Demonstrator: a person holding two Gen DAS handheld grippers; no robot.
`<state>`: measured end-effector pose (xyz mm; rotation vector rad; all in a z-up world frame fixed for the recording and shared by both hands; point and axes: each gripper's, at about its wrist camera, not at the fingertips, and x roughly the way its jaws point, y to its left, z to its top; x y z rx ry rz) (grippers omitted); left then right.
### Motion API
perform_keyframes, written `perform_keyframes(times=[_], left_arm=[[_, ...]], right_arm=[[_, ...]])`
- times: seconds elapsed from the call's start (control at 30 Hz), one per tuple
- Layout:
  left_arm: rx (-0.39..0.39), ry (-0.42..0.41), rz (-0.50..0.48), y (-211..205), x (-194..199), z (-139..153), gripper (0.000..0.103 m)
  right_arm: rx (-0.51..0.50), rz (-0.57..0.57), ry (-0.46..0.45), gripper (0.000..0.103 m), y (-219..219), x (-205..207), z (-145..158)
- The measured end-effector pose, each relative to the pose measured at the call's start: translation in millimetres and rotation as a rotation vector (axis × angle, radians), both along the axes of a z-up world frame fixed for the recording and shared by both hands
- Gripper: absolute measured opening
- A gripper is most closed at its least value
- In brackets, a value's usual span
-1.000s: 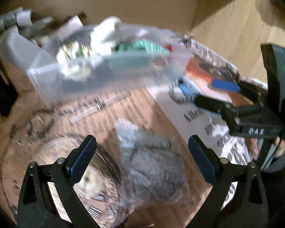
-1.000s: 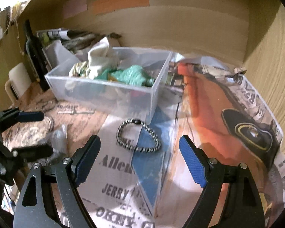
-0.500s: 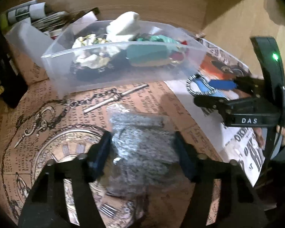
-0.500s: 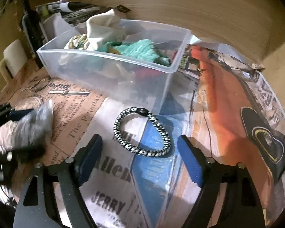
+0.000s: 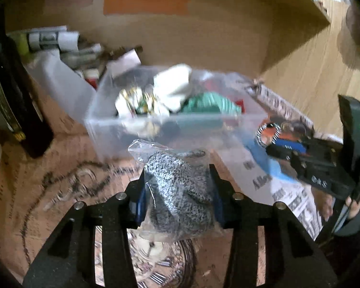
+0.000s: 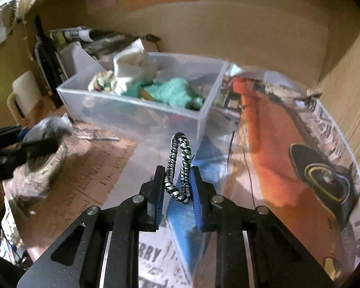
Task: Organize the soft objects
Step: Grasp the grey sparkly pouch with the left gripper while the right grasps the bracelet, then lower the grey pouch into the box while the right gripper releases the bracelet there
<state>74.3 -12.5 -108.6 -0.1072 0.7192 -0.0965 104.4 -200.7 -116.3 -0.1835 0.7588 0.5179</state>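
Grey knit in a clear bag (image 5: 180,192), pinched between the pads of the left gripper (image 5: 178,200), jaws closed onto its sides, bag lifted off the table (image 5: 48,192). Gripper points level toward the bin (image 5: 132,127), bag's top edge just short of the bin's near wall. Frame is motion-blurred.

Right gripper (image 6: 177,188) points forward and slightly down, jaws squeezed nearly together on a braided black-and-white bracelet (image 6: 178,165). Loop stands upright, pressed narrow, its upper end rising past the fingertips, clear of the newspaper (image 6: 276,156) below.

Bin sits ahead of both grippers, toward the back wall; clear plastic, open top. White cloth (image 6: 132,68) and green cloth (image 6: 175,92) are heaped in its left and middle; right end looks emptier. From the right view, bin's near right corner lies directly beyond the bracelet. Bottle (image 6: 44,55) and mug (image 6: 24,93) crowd the bin's left side; newspaper spreads open to its right. Left gripper with its bag shows at the right view's left edge, well apart from the bracelet.
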Motion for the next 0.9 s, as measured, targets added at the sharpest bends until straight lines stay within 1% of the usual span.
perform_keyframes(times=[0.07, 0.23, 0.43, 0.57, 0.7, 0.9], left_arm=[[-0.002, -0.028, 0.010, 8, 3, 10, 0.044], [-0.003, -0.096, 0.041, 11, 16, 36, 0.044], [0.010, -0.160, 0.085, 22, 38, 57, 0.044], [0.020, -0.169, 0.109, 23, 53, 63, 0.044], [0.035, -0.164, 0.127, 23, 70, 61, 0.044], [0.023, -0.105, 0.135, 28, 98, 43, 0.044]], right_arm=[[0.019, 0.008, -0.032, 0.019, 1, -8, 11], [0.082, 0.017, -0.129, 0.019, 4, -19, 43], [0.140, 0.041, -0.198, 0.019, 14, -10, 67], [0.160, 0.034, -0.214, 0.019, 24, 1, 72], [0.193, 0.016, -0.204, 0.020, 32, 20, 71], [0.186, 0.020, -0.159, 0.020, 46, 46, 57]])
